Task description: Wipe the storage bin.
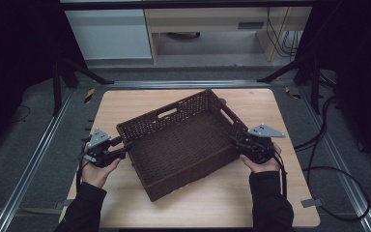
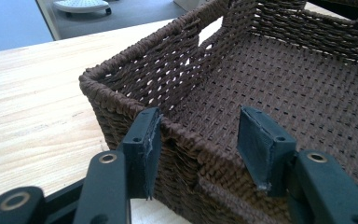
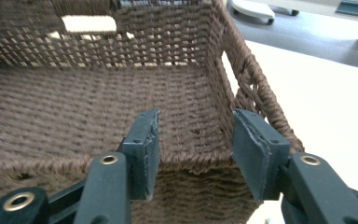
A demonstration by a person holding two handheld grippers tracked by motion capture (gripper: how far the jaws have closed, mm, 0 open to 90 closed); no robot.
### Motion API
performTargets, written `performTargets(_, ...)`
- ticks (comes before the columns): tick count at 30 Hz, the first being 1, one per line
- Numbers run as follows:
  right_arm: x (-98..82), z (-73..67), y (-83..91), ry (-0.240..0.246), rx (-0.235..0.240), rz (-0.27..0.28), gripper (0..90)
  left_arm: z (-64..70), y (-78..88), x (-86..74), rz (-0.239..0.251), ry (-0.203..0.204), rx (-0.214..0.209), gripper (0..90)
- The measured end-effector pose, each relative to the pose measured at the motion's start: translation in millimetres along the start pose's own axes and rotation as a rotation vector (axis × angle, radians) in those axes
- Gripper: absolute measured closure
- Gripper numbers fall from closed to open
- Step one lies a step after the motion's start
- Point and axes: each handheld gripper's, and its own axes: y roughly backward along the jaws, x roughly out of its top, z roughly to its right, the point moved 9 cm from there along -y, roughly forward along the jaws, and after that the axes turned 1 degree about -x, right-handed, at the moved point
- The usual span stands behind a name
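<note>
High view: each open tool, left (image 1: 124, 147) and right (image 1: 235, 141), straddles the basket (image 1: 183, 145) rim ungripped.

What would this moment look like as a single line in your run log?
thing: brown wicker basket, empty, on table | left claw: open, astride basket rim | right claw: open, at opposite rim | basket not lifted

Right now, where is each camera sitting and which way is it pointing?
High view: above the person's side, facing forward and down on the table; forearms, hands, left claw and right claw show.
Left gripper view: on the left claw, looking along its jaws, which straddle a basket wall.
Right gripper view: on the right claw, jaws open at a basket corner.
All share the brown wicker basket.
</note>
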Motion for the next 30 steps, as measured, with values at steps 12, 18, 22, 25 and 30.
performTargets(12, -7.3, 26.3, -5.7, 0.017, -0.075, -0.022, 68.8, -10.4, -2.2, 3.2, 0.007, 0.016, 0.024, 47.8)
performTargets(18, -14.0, 24.0, 1.2, -0.003, -0.036, -0.054, 72.3, -1.0, 7.3, -1.7, 0.001, 0.003, 0.001, 46.1)
performTargets(22, -15.9, 14.7, 8.5, 0.019, -0.017, -0.075, 71.2, 0.6, 5.1, -4.0, -0.01, 0.002, -0.006, 51.3)
performTargets(25, -12.2, 14.5, 9.9, 0.022, 0.01, -0.069, 68.0, -2.2, 2.9, -3.6, -0.018, 0.01, -0.01, 53.8)
performTargets(30, -7.5, 19.1, 0.3, 0.028, 0.026, -0.043, 69.0, -11.4, -3.9, -0.7, -0.025, 0.006, 0.015, 55.7)
